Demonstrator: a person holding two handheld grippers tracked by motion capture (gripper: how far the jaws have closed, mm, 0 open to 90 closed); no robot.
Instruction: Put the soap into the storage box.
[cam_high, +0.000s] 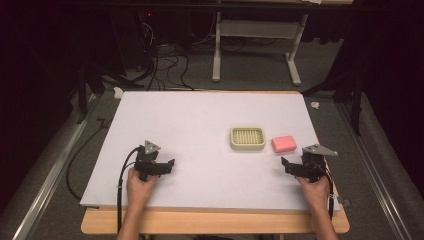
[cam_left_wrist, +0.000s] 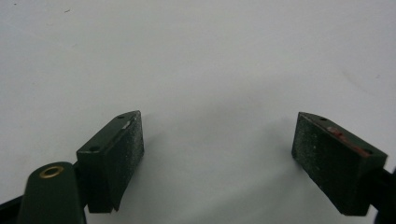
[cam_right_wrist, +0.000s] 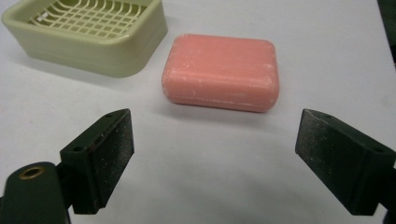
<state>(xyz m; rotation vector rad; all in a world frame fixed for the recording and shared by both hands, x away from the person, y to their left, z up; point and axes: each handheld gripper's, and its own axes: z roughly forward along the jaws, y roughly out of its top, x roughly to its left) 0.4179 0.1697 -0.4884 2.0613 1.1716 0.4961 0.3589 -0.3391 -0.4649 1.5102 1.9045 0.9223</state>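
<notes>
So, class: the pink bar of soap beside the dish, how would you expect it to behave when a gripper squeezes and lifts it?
The soap looks like a solid block, so it probably stays stiff. Its flat underside and low shape suggest it will slide rather than roll or tip if pushed. Its rounded edges and smooth faces may let it slip from a light squeeze; it looks dry, with whitish scuffs.

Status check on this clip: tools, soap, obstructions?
Both tools open, empty: left tool, right tool. Pink rectangular soap bar flat beside pale-green slotted plastic soap dish. Path clear.
</notes>
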